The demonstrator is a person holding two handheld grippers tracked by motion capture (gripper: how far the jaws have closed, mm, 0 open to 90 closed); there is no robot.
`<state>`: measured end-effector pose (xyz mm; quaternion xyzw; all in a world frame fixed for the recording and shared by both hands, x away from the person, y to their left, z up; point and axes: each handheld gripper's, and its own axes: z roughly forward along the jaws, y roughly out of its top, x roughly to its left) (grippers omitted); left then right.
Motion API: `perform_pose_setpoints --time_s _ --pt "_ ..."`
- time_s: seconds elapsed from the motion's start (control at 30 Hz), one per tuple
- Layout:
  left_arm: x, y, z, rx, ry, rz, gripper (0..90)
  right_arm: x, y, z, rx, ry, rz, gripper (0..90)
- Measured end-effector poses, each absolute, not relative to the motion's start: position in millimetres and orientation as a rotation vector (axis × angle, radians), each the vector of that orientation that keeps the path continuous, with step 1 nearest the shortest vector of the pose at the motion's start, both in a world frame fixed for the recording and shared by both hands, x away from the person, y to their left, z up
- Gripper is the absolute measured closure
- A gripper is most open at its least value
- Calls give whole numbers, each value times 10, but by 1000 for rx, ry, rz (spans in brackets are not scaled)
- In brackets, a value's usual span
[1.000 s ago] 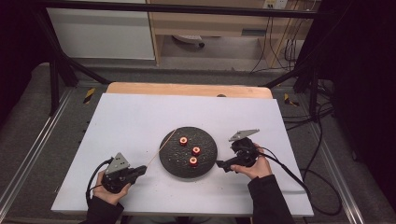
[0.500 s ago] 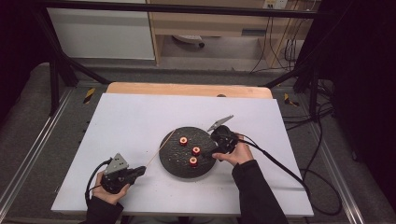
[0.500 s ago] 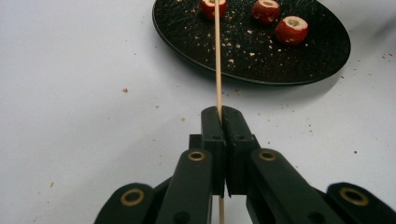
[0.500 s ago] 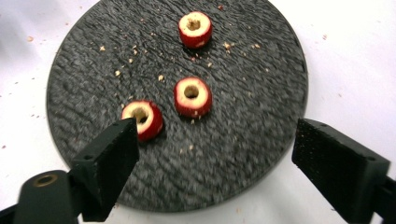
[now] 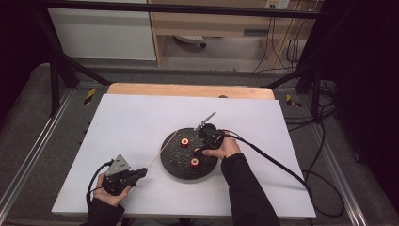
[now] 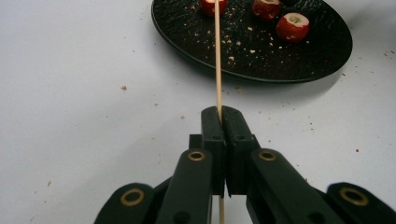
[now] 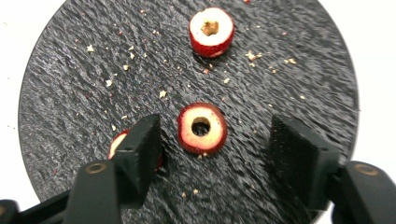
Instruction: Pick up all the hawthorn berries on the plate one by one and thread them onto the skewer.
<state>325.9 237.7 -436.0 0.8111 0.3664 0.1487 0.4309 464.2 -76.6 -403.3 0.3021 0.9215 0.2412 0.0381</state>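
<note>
Over the black plate (image 5: 181, 165), your right claw (image 7: 210, 140) is now hanging wide open, having swung in from the desk (image 5: 131, 117) beside it a second ago. One cored red fruit (image 7: 201, 129) is sitting between its jaws, untouched. Your left claw (image 6: 222, 122) is still clamping the skewer (image 6: 217, 56), tip resting on the plate. A pickup is likely coming.

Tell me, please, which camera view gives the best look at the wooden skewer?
The left gripper view: the skewer runs sharp and close from the shut left gripper toward the black plate. The high view shows it as a faint thin line. The right gripper view looks at the cored fruit instead.
</note>
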Motion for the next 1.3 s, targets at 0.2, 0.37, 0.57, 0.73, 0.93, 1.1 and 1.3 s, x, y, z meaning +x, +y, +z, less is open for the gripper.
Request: perform_pose_setpoints --time_s 0.2,0.37,0.57,0.73,0.93,1.1,1.3 --pt "3261 2377 -4361 2025 912 368 881 4703 -701 -4080 891 2863 717 458" --pt "3264 2375 -4363 2024 915 367 881 4719 -668 -4087 874 2905 697 520" --pt "3264 2371 -4364 2032 909 365 881 4742 -649 -4103 852 2941 661 583" --pt "3264 2374 -4363 2031 910 366 881 4765 -652 -4113 854 2958 653 616" --pt "3262 2369 -4364 2031 907 368 881 4767 -651 -4100 873 2948 670 620" --pt "3258 2368 -4364 2025 909 371 881 4755 -697 -3988 926 2884 772 621" --pt "3248 2360 -4362 2018 909 377 881 4694 -794 -3813 1013 2796 907 623"
